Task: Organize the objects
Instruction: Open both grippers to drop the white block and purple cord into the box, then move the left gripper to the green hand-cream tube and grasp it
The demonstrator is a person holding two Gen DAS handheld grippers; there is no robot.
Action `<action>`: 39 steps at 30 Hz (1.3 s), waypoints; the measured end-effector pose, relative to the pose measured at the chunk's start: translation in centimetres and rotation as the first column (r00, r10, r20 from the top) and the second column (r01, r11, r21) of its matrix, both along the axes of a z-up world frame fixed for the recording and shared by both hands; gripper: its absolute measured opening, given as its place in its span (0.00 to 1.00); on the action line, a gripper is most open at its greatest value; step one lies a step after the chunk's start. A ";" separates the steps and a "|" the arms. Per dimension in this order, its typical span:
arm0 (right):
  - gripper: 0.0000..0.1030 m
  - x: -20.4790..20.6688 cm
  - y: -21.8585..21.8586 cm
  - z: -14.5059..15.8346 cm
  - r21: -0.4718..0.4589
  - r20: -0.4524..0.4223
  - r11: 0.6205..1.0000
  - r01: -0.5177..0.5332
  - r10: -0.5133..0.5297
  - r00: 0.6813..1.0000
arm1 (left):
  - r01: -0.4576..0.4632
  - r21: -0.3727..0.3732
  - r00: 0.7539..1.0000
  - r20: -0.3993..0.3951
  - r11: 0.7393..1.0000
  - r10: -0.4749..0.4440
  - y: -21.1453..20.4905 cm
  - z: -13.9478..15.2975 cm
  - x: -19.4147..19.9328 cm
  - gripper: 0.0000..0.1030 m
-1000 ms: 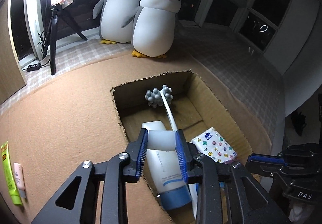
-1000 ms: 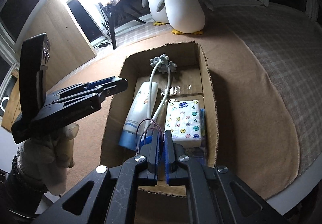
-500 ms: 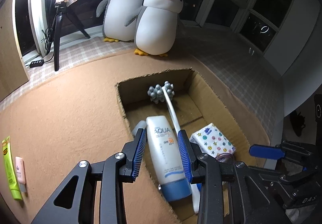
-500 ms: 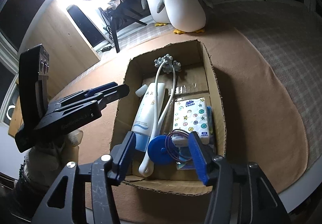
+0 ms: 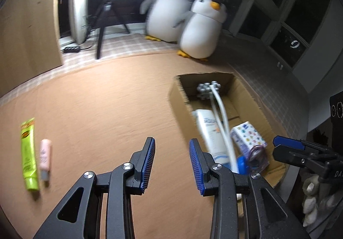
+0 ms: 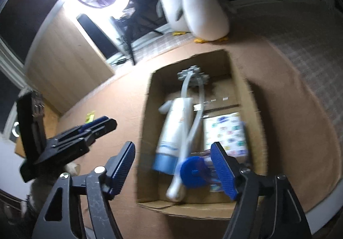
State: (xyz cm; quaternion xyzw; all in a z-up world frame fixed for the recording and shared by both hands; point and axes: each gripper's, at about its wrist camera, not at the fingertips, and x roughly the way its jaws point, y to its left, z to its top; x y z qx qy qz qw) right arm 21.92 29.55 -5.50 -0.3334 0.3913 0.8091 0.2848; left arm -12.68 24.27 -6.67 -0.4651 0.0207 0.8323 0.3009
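Only left view shows pink tube (image 5: 45, 158) fully.

Cardboard box (image 6: 253, 97): matt brown corrugated paperboard, ragged cut edges. Sunscreen tube (image 6: 175, 127): smooth, glossy white plastic, blue cap. Tissue pack (image 6: 225, 133): shiny printed film. Mat (image 5: 96, 99): rough, matt tan fabric. Penguin toys (image 5: 201, 31): soft plush. Gripper pads (image 5: 150, 164): ribbed blue rubber-like facing.

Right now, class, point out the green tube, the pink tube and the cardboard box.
green tube (image 5: 27, 153), left wrist view, middle of its body
pink tube (image 5: 45, 156), left wrist view, middle of its body
cardboard box (image 6: 148, 110), right wrist view, its left wall
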 end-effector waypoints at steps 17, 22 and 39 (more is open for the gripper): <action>0.67 -10.8 -4.3 0.2 0.002 0.044 0.988 -0.152 0.152 0.987 | -0.245 -0.007 0.968 0.060 0.969 0.245 -18.9 -2.5 0.4 0.35; 0.67 -14.9 -5.8 0.7 -0.019 0.004 0.978 -0.209 0.209 0.978 | -0.320 -0.020 0.945 0.071 0.947 0.320 -24.0 -3.3 -0.5 0.35; 0.67 -32.7 -7.0 -1.9 -0.128 -0.009 0.907 -0.400 0.403 0.915 | -0.305 0.008 0.942 0.151 0.952 0.300 -28.4 -6.0 -5.3 0.35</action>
